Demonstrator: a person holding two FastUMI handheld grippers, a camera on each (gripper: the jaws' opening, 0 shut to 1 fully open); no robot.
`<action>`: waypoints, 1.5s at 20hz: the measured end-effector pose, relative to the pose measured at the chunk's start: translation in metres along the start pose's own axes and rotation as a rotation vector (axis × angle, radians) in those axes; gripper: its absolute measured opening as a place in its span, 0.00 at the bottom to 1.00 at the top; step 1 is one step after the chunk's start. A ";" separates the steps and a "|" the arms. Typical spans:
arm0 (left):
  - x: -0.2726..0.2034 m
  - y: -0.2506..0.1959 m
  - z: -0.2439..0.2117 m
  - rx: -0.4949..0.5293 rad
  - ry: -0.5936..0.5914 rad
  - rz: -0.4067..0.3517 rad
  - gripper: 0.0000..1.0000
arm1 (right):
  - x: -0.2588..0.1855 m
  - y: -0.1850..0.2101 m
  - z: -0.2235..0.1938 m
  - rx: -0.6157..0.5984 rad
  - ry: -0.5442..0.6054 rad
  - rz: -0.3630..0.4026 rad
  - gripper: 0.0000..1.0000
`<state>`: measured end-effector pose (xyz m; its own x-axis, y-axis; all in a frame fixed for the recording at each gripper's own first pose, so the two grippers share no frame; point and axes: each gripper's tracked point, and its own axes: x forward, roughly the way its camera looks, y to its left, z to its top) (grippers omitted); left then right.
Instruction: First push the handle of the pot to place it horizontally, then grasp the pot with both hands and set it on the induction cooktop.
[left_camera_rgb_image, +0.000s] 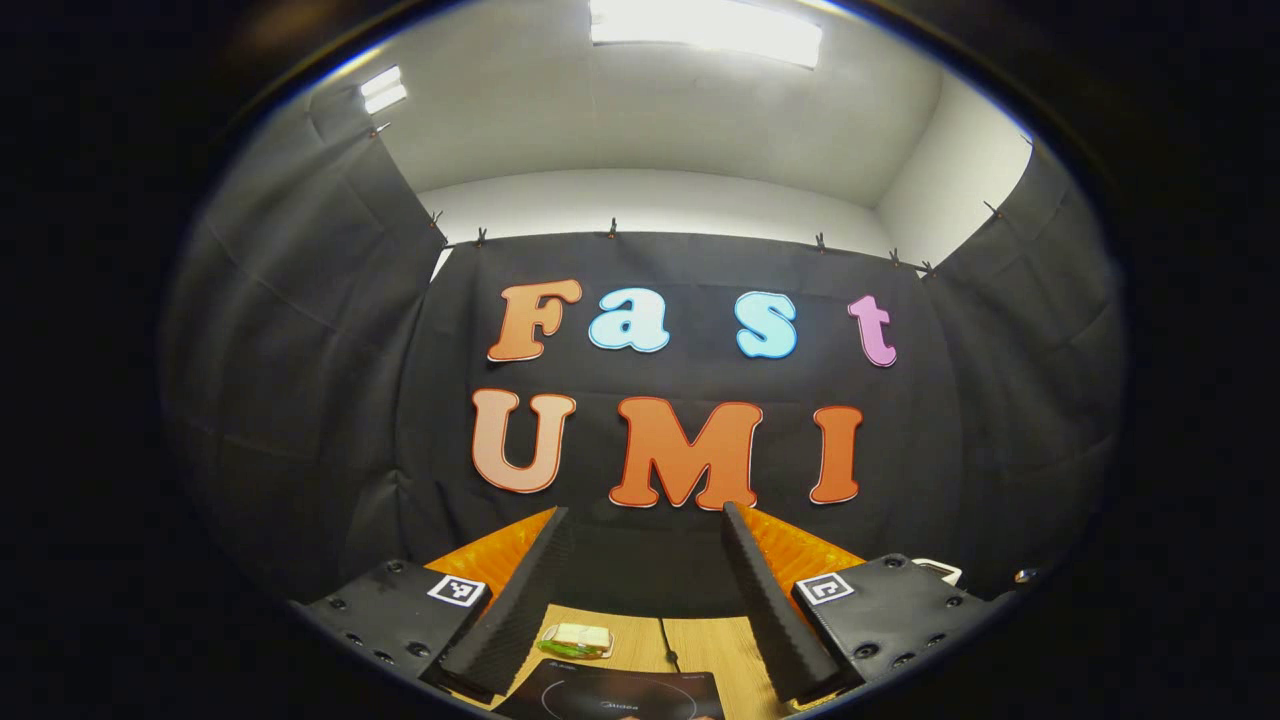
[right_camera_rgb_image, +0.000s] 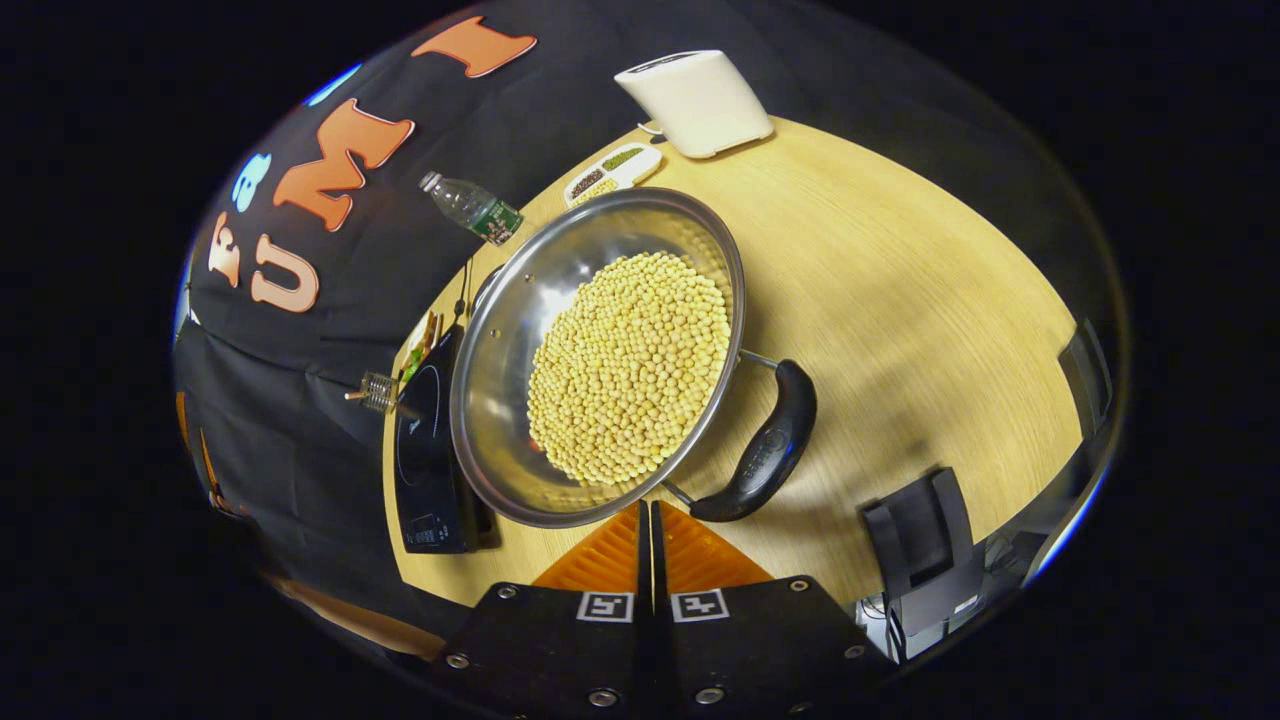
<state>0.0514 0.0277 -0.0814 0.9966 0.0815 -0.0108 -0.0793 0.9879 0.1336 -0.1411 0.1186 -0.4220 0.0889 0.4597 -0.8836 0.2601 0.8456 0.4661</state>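
A steel pot (right_camera_rgb_image: 500, 400) full of pale yellow beans (right_camera_rgb_image: 630, 365) sits on the wooden table (right_camera_rgb_image: 900, 280). Its black handle (right_camera_rgb_image: 765, 450) curves along the rim on the right side. The black induction cooktop (right_camera_rgb_image: 425, 450) lies just left of the pot, partly hidden behind its rim. My right gripper (right_camera_rgb_image: 646, 510) is shut with nothing between its fingers; its tips sit at the pot's near rim, just left of the handle's lower end. My left gripper (left_camera_rgb_image: 645, 512) is open, held up facing the booth wall, with the cooktop (left_camera_rgb_image: 610, 695) low beneath it.
At the table's far end stand a white appliance (right_camera_rgb_image: 697, 100), a divided tray of grains (right_camera_rgb_image: 612, 172) and a plastic bottle (right_camera_rgb_image: 475, 208). A black stand (right_camera_rgb_image: 920, 540) sits at the near right edge. A small food packet (left_camera_rgb_image: 577, 640) and a cable (left_camera_rgb_image: 665, 640) lie behind the cooktop.
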 end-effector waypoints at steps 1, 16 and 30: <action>0.000 -0.001 0.000 -0.002 0.001 -0.001 0.97 | 0.002 -0.002 0.002 0.007 0.007 -0.009 0.00; 0.018 -0.016 -0.028 -0.002 0.075 -0.021 0.97 | 0.002 -0.040 0.049 -0.018 -0.053 -0.138 0.00; 0.034 -0.024 -0.049 0.034 0.124 -0.032 0.97 | 0.015 -0.063 0.113 -0.055 -0.098 -0.215 0.00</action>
<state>0.0858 0.0129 -0.1336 0.9881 0.0680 -0.1378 -0.0450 0.9854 0.1642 -0.0473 0.0414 -0.4692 0.1310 0.2415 -0.9615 0.2309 0.9358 0.2665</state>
